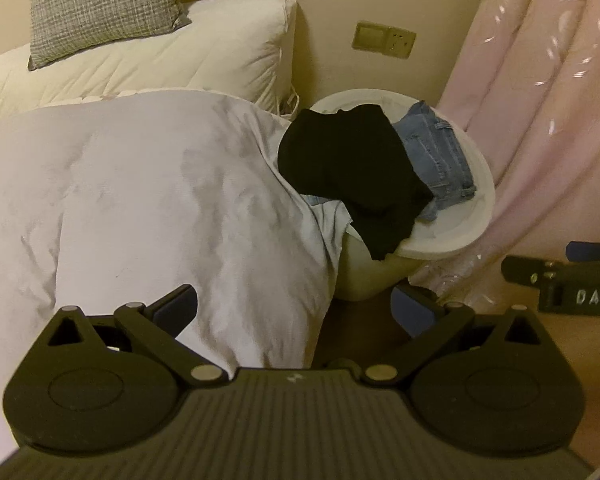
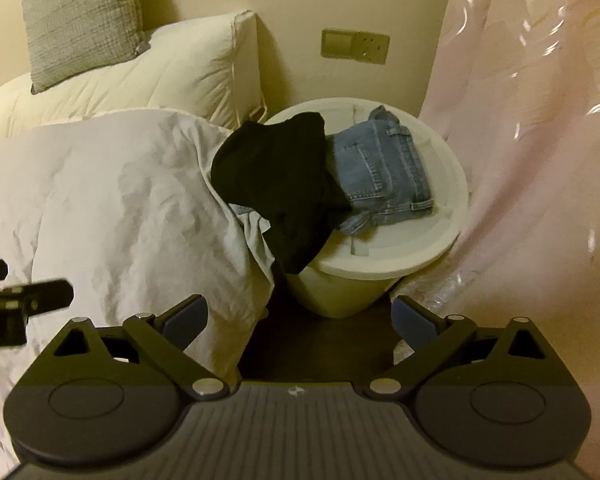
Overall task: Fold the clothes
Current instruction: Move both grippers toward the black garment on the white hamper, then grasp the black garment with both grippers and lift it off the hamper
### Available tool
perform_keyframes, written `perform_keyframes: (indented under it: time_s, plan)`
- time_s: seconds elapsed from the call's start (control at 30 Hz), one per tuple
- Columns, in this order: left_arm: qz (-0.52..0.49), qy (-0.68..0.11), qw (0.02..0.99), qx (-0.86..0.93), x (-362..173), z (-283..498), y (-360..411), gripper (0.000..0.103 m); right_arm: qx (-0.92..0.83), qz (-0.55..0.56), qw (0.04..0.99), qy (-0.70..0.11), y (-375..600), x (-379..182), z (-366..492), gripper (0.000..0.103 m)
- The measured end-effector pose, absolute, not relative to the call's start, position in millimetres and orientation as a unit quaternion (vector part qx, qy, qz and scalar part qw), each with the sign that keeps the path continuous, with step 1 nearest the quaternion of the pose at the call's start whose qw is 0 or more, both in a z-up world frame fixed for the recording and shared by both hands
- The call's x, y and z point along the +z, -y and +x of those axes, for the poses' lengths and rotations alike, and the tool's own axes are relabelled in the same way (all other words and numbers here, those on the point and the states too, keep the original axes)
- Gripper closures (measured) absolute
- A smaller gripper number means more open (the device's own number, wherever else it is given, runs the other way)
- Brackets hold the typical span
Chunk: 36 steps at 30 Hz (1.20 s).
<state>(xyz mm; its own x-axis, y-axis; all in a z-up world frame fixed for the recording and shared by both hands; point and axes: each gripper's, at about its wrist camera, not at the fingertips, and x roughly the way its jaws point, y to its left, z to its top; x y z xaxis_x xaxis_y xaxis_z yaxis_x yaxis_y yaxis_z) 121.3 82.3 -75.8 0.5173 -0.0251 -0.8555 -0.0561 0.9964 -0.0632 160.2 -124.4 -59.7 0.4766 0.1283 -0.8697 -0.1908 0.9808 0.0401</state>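
A black garment [image 1: 352, 168] lies crumpled on top of a round white bin [image 1: 456, 240] beside the bed and hangs over its front rim. Folded blue jeans [image 1: 440, 156] lie next to it on the bin top. Both show in the right wrist view too: the black garment [image 2: 284, 184], the jeans [image 2: 380, 172], the bin [image 2: 420, 248]. My left gripper [image 1: 296, 308] is open and empty, short of the bin, over the duvet edge. My right gripper [image 2: 300, 316] is open and empty, just in front of the bin's base.
A white duvet [image 1: 140, 200] covers the bed on the left, with a white pillow [image 1: 188, 60] and a grey cushion [image 1: 100, 4] behind. A pink curtain [image 1: 548, 120] hangs on the right. A wall socket [image 1: 384, 40] is above the bin.
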Motion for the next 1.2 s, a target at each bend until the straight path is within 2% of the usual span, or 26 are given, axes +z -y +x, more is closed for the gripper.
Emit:
perform_keyframes:
  time_s: [0.17, 0.2, 0.27, 0.37, 0.63, 0.87, 0.97, 1.03, 1.07, 1.1, 1.13, 1.2]
  plan:
    - [-0.049, -0.505, 0.861, 0.029, -100.2, 158.1, -69.3, 0.001, 0.107, -0.008, 0.854, -0.509, 142.6, -79.8, 196.9, 0.005]
    - [-0.050, -0.513, 0.856, 0.029, -105.8, 167.0, -66.3, 0.001, 0.111, -0.003, 0.852, -0.511, 146.8, -85.8, 206.0, 0.007]
    - [-0.051, -0.532, 0.845, 0.026, -119.2, 189.2, -58.4, 0.002, 0.117, 0.009, 0.847, -0.519, 155.4, -98.4, 224.6, 0.017]
    - [-0.065, -0.553, 0.831, 0.015, -141.4, 223.9, -48.2, 0.004, 0.123, 0.030, 0.837, -0.533, 168.9, -119.4, 254.8, 0.021]
    - [-0.138, -0.577, 0.805, 0.026, -198.1, 319.6, -39.0, 0.004, 0.142, 0.039, 0.810, -0.568, 189.5, -178.6, 336.3, 0.021]
    - [-0.205, -0.582, 0.786, 0.035, -255.9, 378.9, -48.1, 0.004, 0.182, 0.029, 0.795, -0.579, 182.3, -228.4, 393.4, 0.033]
    - [-0.232, -0.590, 0.772, 0.040, -279.3, 395.1, -54.0, 0.017, 0.212, 0.033, 0.786, -0.579, 171.1, -248.9, 411.0, 0.035]
    - [-0.254, -0.594, 0.762, 0.036, -291.2, 402.9, -58.8, 0.030, 0.231, 0.032, 0.782, -0.578, 163.8, -260.7, 417.2, 0.037]
    - [-0.270, -0.595, 0.757, 0.023, -295.5, 407.2, -61.6, 0.052, 0.235, 0.029, 0.780, -0.579, 161.5, -264.9, 419.1, 0.036]
    - [-0.276, -0.595, 0.755, 0.019, -295.9, 409.7, -63.1, 0.062, 0.238, 0.027, 0.778, -0.581, 159.4, -268.8, 420.8, 0.036]
    - [-0.280, -0.595, 0.753, 0.016, -295.9, 412.0, -64.4, 0.067, 0.242, 0.024, 0.776, -0.582, 157.3, -272.7, 422.6, 0.037]
    - [-0.261, -0.595, 0.760, 0.011, -288.7, 415.3, -64.3, 0.083, 0.260, 0.039, 0.772, -0.579, 158.3, -271.1, 425.3, 0.061]
